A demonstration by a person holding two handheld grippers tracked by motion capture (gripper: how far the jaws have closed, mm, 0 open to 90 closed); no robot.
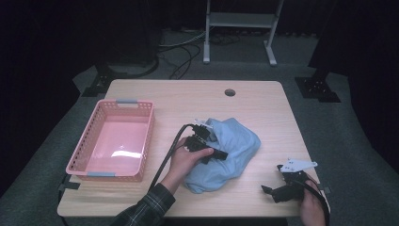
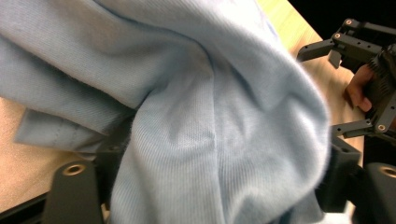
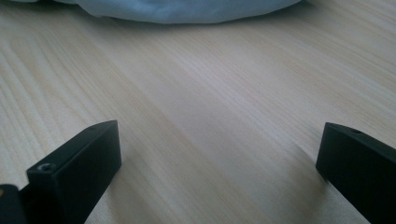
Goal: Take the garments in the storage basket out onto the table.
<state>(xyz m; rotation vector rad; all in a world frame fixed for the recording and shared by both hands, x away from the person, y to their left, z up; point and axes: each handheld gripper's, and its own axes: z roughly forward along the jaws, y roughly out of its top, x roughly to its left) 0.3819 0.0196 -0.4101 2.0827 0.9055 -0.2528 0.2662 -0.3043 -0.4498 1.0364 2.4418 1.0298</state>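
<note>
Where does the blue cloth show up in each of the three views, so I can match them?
High view: the blue cloth lies crumpled at the table's centre, right of the pink basket.
Left gripper view: the cloth drapes over the jaws, close up.
Right gripper view: its edge runs along the top.
Shared landmark: the wooden table, which shows beside or under the cloth in every view.

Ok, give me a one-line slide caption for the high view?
Left claw sits on the crumpled light-blue cloth mid-table, pink basket to the left, right claw open over bare wood.
</note>
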